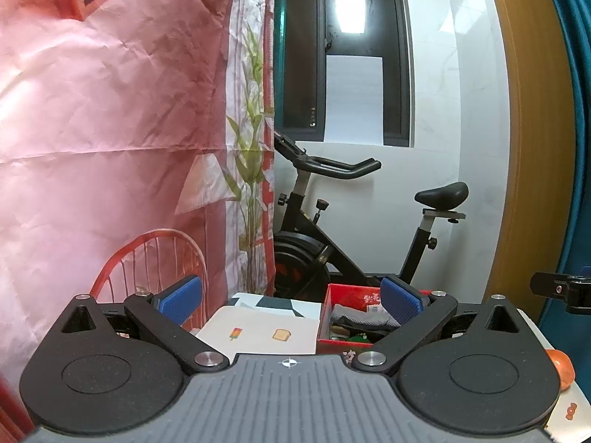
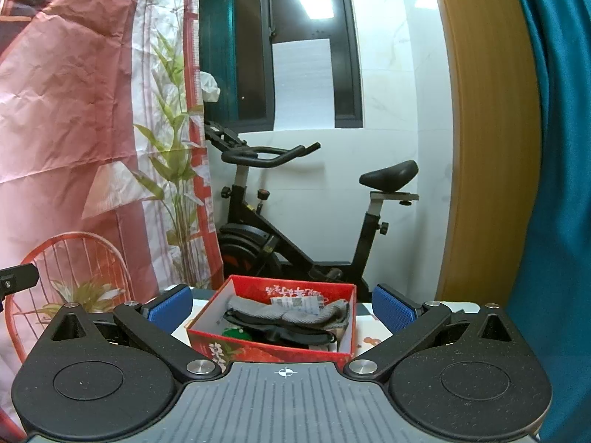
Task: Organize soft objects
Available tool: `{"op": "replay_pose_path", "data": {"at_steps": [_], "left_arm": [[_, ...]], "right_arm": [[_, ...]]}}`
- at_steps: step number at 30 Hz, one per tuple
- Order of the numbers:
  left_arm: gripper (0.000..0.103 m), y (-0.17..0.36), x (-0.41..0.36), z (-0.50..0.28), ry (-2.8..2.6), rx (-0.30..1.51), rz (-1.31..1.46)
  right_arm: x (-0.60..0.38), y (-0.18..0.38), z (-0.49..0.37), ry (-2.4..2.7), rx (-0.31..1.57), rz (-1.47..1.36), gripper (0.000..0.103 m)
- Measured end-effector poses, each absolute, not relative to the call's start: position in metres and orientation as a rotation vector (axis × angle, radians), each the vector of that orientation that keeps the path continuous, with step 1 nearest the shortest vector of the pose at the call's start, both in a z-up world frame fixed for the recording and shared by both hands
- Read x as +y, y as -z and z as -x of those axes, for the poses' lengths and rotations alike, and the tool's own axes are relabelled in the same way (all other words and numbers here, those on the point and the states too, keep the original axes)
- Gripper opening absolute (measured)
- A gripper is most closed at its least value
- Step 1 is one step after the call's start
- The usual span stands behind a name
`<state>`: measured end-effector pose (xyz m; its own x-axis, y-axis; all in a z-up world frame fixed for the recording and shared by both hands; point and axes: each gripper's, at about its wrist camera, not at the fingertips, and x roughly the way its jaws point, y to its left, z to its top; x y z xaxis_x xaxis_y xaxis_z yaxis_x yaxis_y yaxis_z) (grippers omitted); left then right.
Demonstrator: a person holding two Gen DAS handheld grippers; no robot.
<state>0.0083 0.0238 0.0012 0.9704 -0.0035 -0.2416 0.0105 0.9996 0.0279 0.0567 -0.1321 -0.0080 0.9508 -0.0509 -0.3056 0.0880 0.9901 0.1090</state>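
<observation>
A red cardboard box (image 2: 269, 350) with white print stands on the white table, right ahead of my right gripper (image 2: 282, 304). Inside it lie grey and black soft cloth items (image 2: 288, 315), a labelled packet (image 2: 299, 302) and a small green thing (image 2: 236, 333). My right gripper stands open above the near side of the box, holding nothing. In the left wrist view the same red box (image 1: 334, 295) sits to the right of centre, partly hidden by the right blue pad (image 1: 400, 301). My left gripper (image 1: 291, 301) is open and empty over the table.
A white tablecloth (image 1: 258, 332) with small food pictures covers the table. An orange object (image 1: 561, 367) lies at the right edge. Behind the table stand a black exercise bike (image 2: 295, 229), a pink printed backdrop (image 1: 110, 129), a wooden door frame (image 2: 491, 129) and a teal curtain (image 2: 554, 184).
</observation>
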Motion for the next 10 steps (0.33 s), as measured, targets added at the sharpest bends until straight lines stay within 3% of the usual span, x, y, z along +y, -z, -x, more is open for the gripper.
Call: {"op": "replay_pose_path", "data": {"at_steps": [10], "left_arm": [[0.103, -0.0016, 0.0243, -0.0089, 0.018, 0.247, -0.026]], "right_arm": [[-0.1299, 0.0105, -0.0575, 0.072, 0.311, -0.124, 0.103]]}}
